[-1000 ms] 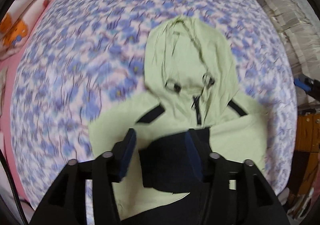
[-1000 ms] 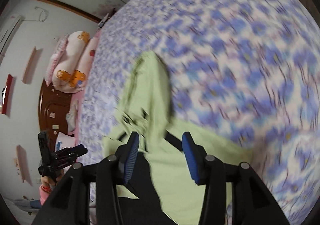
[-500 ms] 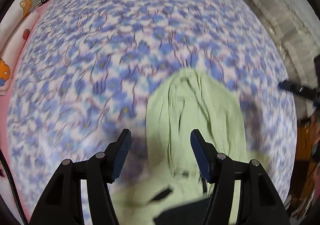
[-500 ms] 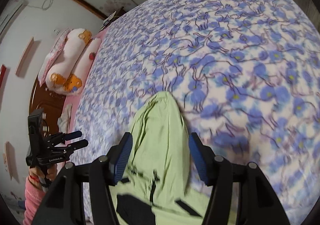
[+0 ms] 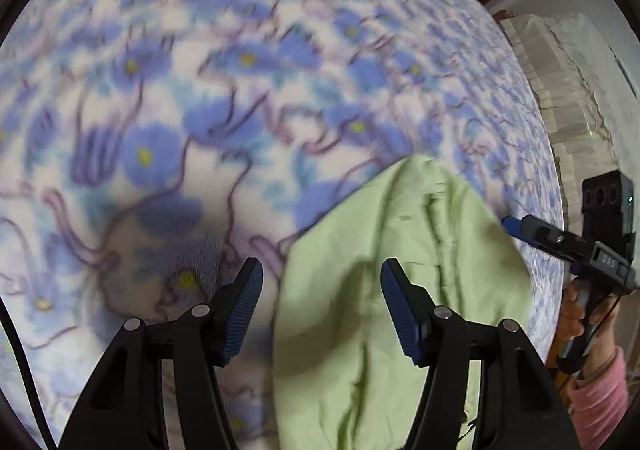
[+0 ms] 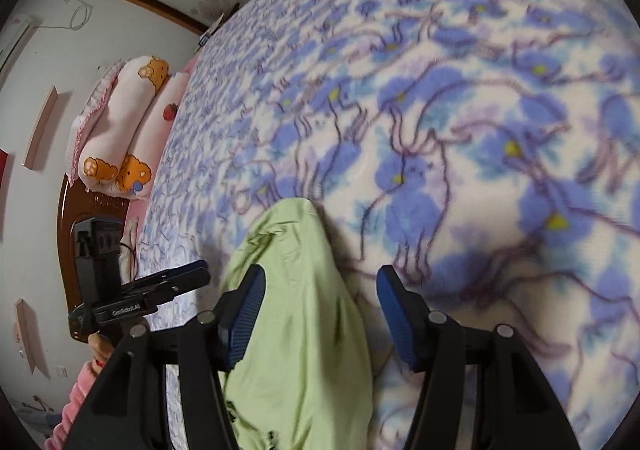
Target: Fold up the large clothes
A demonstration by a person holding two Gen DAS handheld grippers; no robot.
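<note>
A light green jacket lies on the bed with its hood (image 5: 440, 270) toward me; the body is cut off at the bottom edge. My left gripper (image 5: 320, 278) hangs open just above the hood's left edge, one finger over the blanket and one over the cloth. In the right wrist view, my right gripper (image 6: 320, 282) straddles the right edge of the hood (image 6: 296, 250); its jaws are closing and the pads do not press the cloth. Each gripper shows in the other's view: the right gripper (image 5: 520, 226) and the left gripper (image 6: 192, 274).
A blue flowered blanket (image 5: 200, 90) covers the whole bed (image 6: 480, 130). Pink pillows with bear prints (image 6: 116, 130) lie against a dark wooden headboard (image 6: 68, 218). A pale stacked bundle (image 5: 568, 90) stands beyond the bed's right side. A pink sleeve (image 5: 600, 402) holds the right gripper.
Both grippers moved forward from the jacket's chest over the hood and sank closer to it. The dark panels and zipper have slid out of view. The scene is motion-blurred.
</note>
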